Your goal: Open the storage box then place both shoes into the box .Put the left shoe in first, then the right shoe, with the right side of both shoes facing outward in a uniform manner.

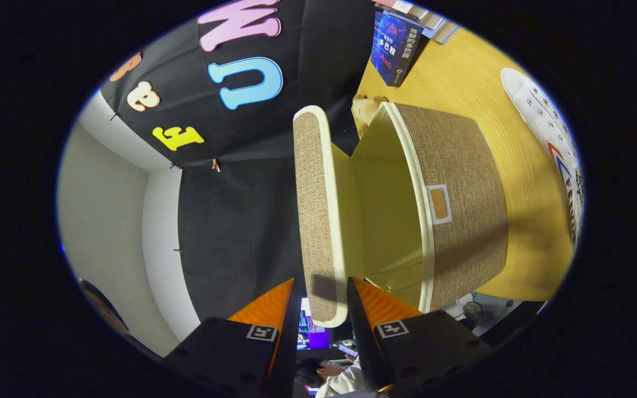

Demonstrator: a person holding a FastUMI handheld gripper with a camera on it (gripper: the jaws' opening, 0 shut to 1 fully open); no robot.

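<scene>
Storage box [462,210] on the wooden bench [462,77], its lid [318,210] swung up and caught between the tongs [323,315].

Tongs narrowed around the lid's free edge, one finger either side of it, seemingly pinching it though contact is hard to confirm; box mouth open with the pale lining showing and nothing visible inside; a white shoe [556,143] lies on the bench beyond the box, well apart from it; a book [393,47] stands near the far corner; to do this step well, carry the lid fully past upright so it stays back; release gently, then go for the left shoe.
</scene>
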